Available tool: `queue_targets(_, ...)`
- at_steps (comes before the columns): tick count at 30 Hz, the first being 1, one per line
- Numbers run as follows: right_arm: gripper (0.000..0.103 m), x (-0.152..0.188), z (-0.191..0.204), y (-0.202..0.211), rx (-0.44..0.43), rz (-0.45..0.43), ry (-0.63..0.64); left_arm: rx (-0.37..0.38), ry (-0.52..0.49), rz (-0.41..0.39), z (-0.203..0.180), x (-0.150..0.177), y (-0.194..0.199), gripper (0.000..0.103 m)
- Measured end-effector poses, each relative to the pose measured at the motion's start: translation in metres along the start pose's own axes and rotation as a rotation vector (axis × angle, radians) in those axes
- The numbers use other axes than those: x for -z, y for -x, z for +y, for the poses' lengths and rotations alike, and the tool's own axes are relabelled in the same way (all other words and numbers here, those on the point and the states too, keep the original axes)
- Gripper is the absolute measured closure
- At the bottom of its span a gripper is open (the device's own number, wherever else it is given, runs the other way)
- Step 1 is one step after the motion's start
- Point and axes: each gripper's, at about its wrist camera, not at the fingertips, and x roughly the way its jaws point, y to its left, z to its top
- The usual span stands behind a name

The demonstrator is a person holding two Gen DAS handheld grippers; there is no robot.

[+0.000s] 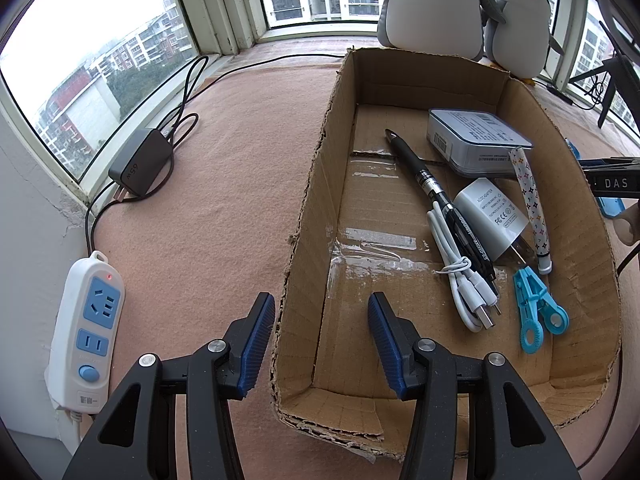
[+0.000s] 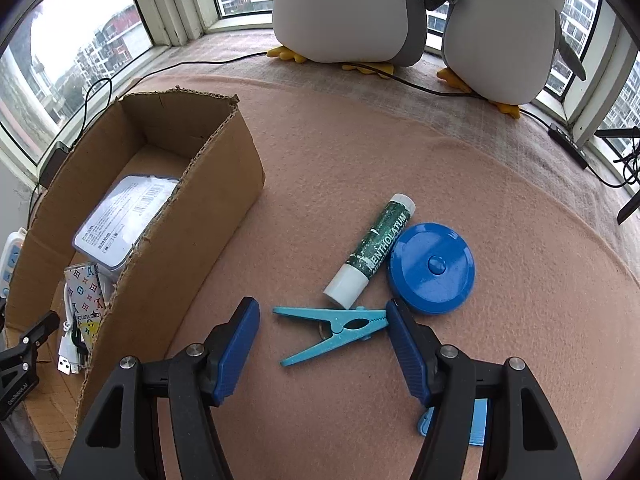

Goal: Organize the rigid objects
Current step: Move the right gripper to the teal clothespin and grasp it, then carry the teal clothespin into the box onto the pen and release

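A torn cardboard box (image 1: 316, 184) holds a black pen (image 1: 424, 176), a white charger (image 1: 494, 216), a white cable (image 1: 460, 276), a patterned pen (image 1: 530, 200), a blue clip (image 1: 538, 304) and a clear case (image 1: 476, 140). My left gripper (image 1: 320, 344) is open, straddling the box's left wall. The box also shows in the right wrist view (image 2: 192, 224). My right gripper (image 2: 320, 344) is open around a light blue clothespin (image 2: 336, 330) on the cloth. A green lip balm tube (image 2: 372, 252) and a blue round tape measure (image 2: 434, 268) lie just beyond it.
A white power strip (image 1: 86, 332) and a black 65W adapter (image 1: 140, 164) with cords lie left of the box. Two plush penguins (image 2: 420, 12) stand at the back by the windows. A blue comb (image 2: 476, 424) lies under my right gripper.
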Motion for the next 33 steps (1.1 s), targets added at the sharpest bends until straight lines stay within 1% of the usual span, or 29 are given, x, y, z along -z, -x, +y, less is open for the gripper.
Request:
queue_targets(2, 0.043, 0.001, -0.001, 0.001, 0.001, -0.003, 0.002, 0.0, 0.0, 0.0, 0.0, 0.0, 0.0, 0.05)
queue_targets(3, 0.048, 0.002, -0.002, 0.001, 0.009, -0.005, 0.003, 0.0, -0.001, 0.0, 0.0, 0.0, 0.0, 0.05)
queue_targets(4, 0.05, 0.003, -0.002, 0.002, 0.016, -0.008, 0.006, 0.0, 0.0, 0.0, 0.0, 0.0, 0.0, 0.05)
queue_targets(12, 0.05, 0.013, -0.004, 0.008, 0.002, -0.013, 0.026, 0.0, 0.0, 0.0, 0.0, 0.0, 0.0, 0.05)
queue_targets(17, 0.05, 0.02, -0.007, 0.012, -0.01, -0.02, 0.008, 0.0, 0.0, 0.0, 0.0, 0.0, 0.0, 0.05)
queue_targets(21, 0.05, 0.024, -0.007, 0.023, -0.022, -0.047, -0.004, 0.0, 0.0, 0.0, 0.0, 0.0, 0.0, 0.05)
queue_targets(27, 0.05, 0.024, -0.002, 0.051, -0.045, -0.106, -0.005, -0.001, 0.0, 0.0, 0.0, 0.0, 0.0, 0.05)
queue_targets(33, 0.05, 0.017, 0.015, 0.079, -0.082, -0.169, 0.016, -0.001, 0.0, 0.0, 0.0, 0.0, 0.0, 0.05)
